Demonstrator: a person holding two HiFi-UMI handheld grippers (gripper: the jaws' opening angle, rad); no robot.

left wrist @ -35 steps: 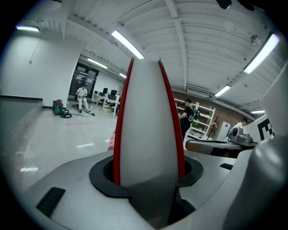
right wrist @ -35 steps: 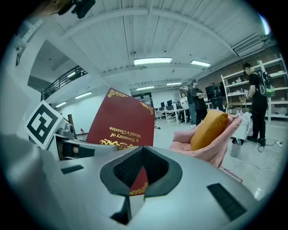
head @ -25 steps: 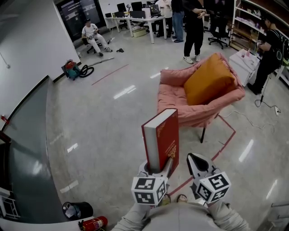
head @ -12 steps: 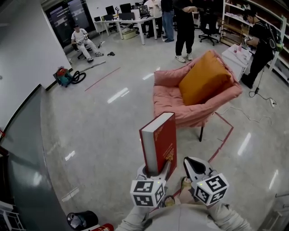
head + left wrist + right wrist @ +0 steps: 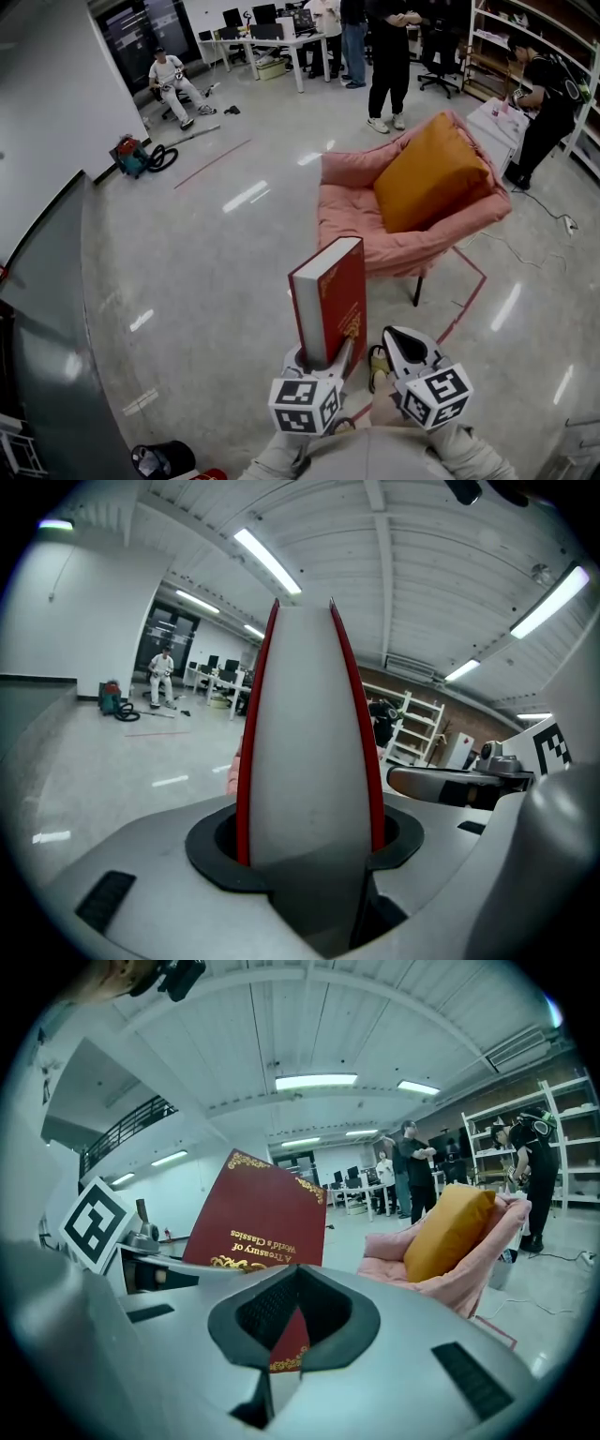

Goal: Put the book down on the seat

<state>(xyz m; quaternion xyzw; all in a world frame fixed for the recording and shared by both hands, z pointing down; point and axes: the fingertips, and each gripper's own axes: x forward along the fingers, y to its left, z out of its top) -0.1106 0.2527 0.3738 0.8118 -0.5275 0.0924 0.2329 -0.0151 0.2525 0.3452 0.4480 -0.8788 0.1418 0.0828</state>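
Holding: your left gripper (image 5: 323,358) clamps the thick red hardcover book (image 5: 332,296) upright; right gripper (image 5: 401,345) pinched together, empty
Risk: top-heavy book could tip loose before the pink padded chair seat (image 5: 361,225)

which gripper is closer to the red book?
Left. The left gripper grips the book by its bottom, upright; the right gripper is beside it, not touching.

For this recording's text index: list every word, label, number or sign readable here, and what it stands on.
"A Treasury of World's Classics": gold print on the cover of the red book, upside down in the right gripper view.
Gold emblem on that cover, head view: too small to read.
Marker cubes on the left gripper and right gripper: black-and-white patterns, no words.
Screens and shelves: too small to read.
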